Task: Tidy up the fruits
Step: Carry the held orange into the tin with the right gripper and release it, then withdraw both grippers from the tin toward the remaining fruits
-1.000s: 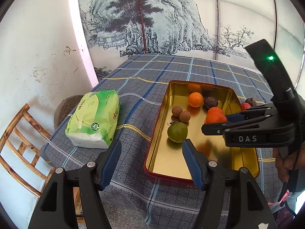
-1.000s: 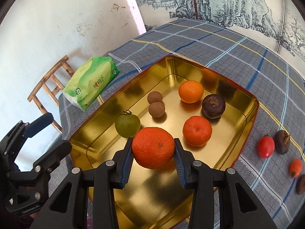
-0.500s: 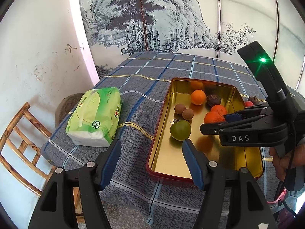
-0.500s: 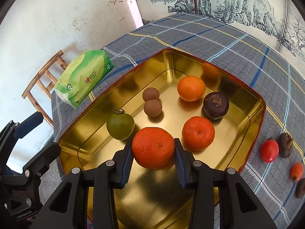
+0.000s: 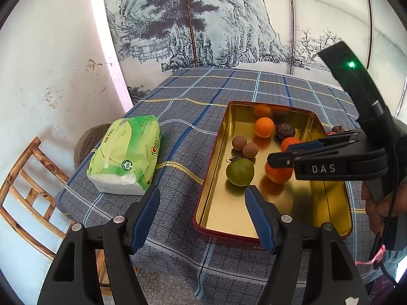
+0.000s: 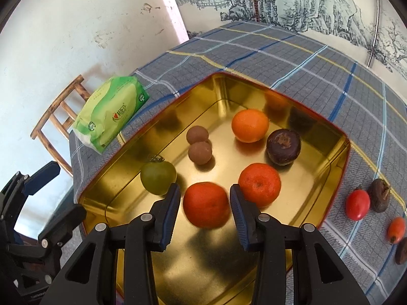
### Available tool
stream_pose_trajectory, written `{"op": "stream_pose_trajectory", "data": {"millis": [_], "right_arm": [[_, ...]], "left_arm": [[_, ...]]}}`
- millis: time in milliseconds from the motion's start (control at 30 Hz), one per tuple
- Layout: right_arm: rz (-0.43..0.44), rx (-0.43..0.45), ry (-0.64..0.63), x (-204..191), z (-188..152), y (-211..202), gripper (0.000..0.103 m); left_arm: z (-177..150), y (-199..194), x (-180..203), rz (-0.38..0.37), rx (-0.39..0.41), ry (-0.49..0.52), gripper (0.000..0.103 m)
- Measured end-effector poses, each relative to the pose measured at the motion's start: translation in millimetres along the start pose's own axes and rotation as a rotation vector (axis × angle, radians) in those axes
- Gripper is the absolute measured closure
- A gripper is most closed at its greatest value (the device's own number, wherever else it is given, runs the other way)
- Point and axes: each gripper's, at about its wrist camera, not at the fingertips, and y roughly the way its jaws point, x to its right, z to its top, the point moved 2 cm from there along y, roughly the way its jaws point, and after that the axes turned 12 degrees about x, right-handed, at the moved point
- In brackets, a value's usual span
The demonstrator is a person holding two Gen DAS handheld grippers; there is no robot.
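Plaid-clothed table (image 5: 183,117) carries a gold tin (image 6: 340,152). Right gripper (image 6: 205,209) brackets a mandarin (image 6: 205,204) near the tin's near edge, pads seemingly just off its skin; "DAS" reads on its side. Left gripper (image 5: 202,212), jaws opening and empty, hangs off the tin's near-left corner.

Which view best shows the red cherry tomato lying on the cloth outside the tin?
The right wrist view: the red cherry tomato lies fully visible beside the gold tin. The left wrist view shows a red sliver behind the right hand-held gripper.
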Motion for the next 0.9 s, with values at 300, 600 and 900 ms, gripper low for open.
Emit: {"op": "stream_pose_trajectory", "data": {"millis": [300, 600, 900], "right_arm": [[0.044, 0.08, 0.025, -2, 2, -24, 0.061], [0.058, 0.17, 0.016, 0, -14, -63, 0.061], [-0.012, 0.229, 0.081, 41, -50, -108, 0.061]], "left_arm": [[-1, -1, 3, 0.002, 0.0, 0.008, 0.035], [1, -7, 11, 0.004, 0.004, 0.031, 0.033], [9, -17, 29, -0.003, 0.018, 0.077, 0.03]]}}
